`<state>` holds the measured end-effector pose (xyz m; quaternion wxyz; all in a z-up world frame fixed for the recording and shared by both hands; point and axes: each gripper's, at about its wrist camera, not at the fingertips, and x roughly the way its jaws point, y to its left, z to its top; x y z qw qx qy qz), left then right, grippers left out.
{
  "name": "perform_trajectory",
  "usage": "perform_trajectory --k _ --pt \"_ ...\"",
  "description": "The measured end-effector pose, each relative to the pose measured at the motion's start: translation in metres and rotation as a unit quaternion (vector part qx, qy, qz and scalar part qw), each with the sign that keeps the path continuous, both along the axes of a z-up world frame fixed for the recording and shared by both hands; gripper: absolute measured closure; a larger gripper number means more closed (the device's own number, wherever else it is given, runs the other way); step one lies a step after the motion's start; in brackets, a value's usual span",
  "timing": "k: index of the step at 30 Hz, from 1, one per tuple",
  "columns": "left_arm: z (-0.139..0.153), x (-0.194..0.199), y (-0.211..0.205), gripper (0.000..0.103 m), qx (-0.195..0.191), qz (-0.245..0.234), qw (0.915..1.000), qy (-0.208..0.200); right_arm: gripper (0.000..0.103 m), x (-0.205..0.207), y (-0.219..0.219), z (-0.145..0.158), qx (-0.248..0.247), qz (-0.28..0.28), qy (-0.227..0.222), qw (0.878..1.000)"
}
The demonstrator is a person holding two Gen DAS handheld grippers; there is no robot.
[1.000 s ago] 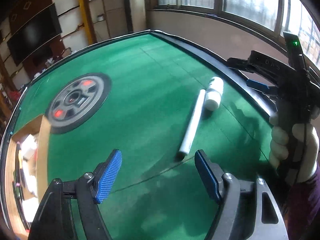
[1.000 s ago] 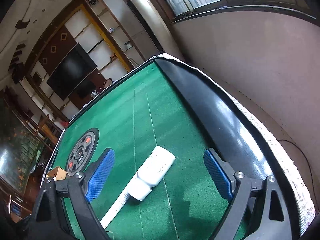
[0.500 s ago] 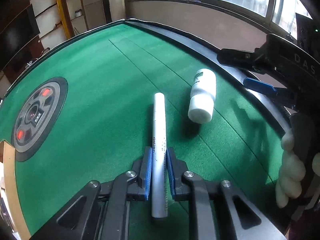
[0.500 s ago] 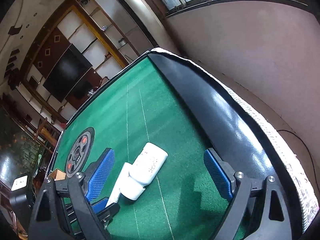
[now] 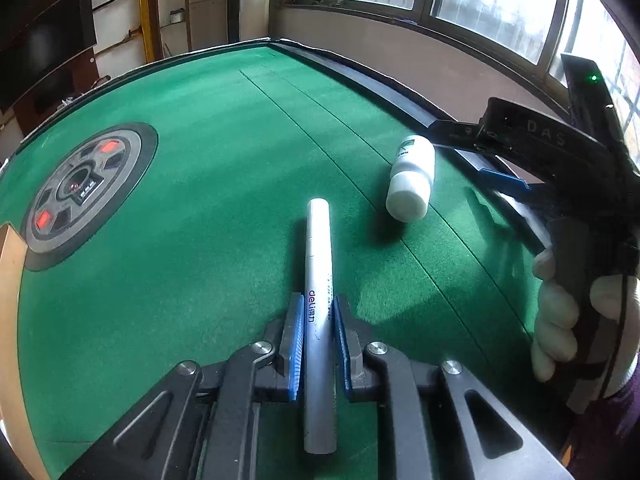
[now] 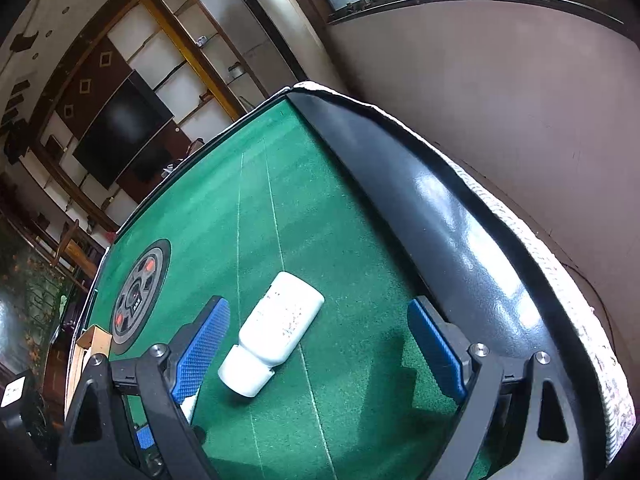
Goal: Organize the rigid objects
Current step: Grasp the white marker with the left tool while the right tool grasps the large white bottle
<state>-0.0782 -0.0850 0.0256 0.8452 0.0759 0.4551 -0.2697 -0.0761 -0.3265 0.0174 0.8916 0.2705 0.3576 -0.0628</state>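
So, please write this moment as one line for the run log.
left gripper: shut on silver pen | right gripper: open, around lying white bottle, not touching | surface: green table

A home living room — television (image 6: 120,132) in wall shelving (image 6: 168,52), green mahjong table (image 6: 304,208).

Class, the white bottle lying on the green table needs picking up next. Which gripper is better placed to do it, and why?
Right. The right gripper has open jaws either side of the white bottle, while the left gripper is shut on the silver marker.
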Motion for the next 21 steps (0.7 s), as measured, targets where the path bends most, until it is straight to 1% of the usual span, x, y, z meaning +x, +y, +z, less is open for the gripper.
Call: perform_trajectory --k 2,8,11,13,16,18,20,21 --pt "0.004 -0.005 0.010 0.089 -0.006 0.006 0.9999 -0.006 0.013 0.002 0.001 -0.002 0.000 0.004 0.007 1.000" --pt "0.028 -0.023 0.054 0.089 -0.062 0.028 0.9976 -0.013 0.012 0.005 0.001 -0.006 0.006 0.011 0.010 1.000" --pt "0.043 -0.035 0.078 0.089 -0.082 0.037 0.9957 -0.022 0.012 0.007 0.008 -0.005 -0.016 0.011 0.025 1.000" --pt "0.049 -0.042 0.091 0.089 -0.086 0.045 0.9949 -0.030 0.012 0.007 0.018 -0.002 -0.030 0.018 0.039 0.999" --pt "0.057 -0.051 0.107 0.089 -0.084 0.060 0.9937 -0.043 0.012 0.007 0.034 0.005 -0.042 0.034 0.045 0.998" --pt "0.060 -0.054 0.117 0.089 -0.084 0.072 0.9927 -0.048 0.012 0.014 0.043 0.008 -0.062 0.037 0.063 0.995" --pt "0.063 -0.057 0.126 0.089 -0.085 0.083 0.9915 -0.053 0.013 0.023 0.052 0.007 -0.083 0.038 0.090 0.992" --pt "0.063 -0.058 0.131 0.089 -0.087 0.087 0.9908 -0.056 0.018 0.028 0.056 0.006 -0.090 0.040 0.099 0.990"
